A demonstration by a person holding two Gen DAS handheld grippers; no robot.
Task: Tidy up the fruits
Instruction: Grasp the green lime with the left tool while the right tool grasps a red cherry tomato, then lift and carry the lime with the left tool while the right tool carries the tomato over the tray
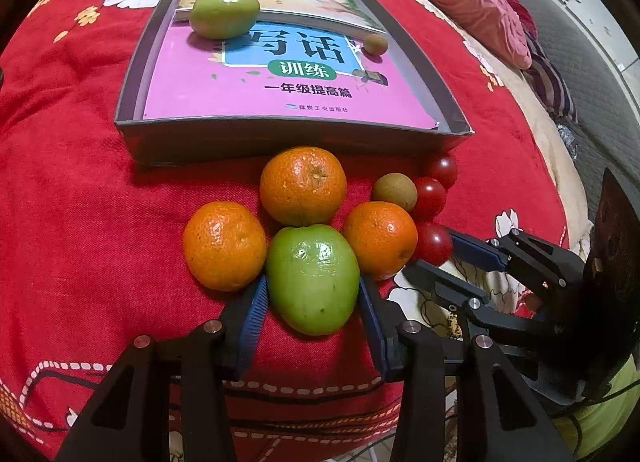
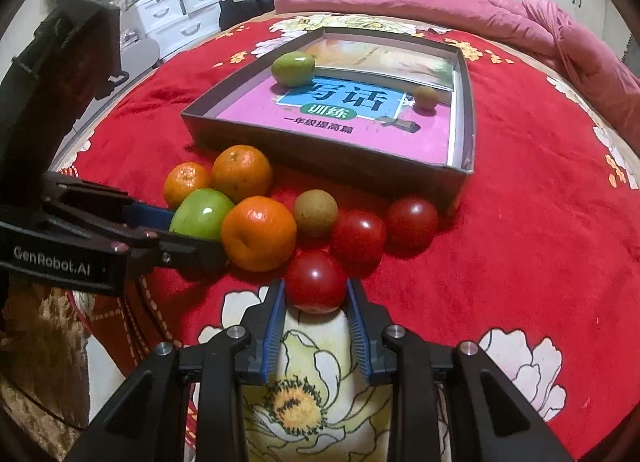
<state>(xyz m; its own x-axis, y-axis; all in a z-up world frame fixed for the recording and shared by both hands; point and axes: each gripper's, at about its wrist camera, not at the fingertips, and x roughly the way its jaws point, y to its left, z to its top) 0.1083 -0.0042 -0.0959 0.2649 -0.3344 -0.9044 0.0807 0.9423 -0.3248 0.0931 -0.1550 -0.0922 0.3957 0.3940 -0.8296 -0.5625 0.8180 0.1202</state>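
Green fruit [image 1: 313, 279] sits between your left tongs [image 1: 314, 302], whose blue pads [image 1: 252, 316] look pressed to its sides, while your right tongs [image 2: 316, 298] straddle the nearest red tomato [image 2: 316, 281], seemingly touching it. You are at the grasping step: next, lift both straight up, clear of the oranges [image 1: 303, 185] beside them, toward the box [image 1: 248, 138] ahead, where another green fruit [image 1: 224, 13] already lies.
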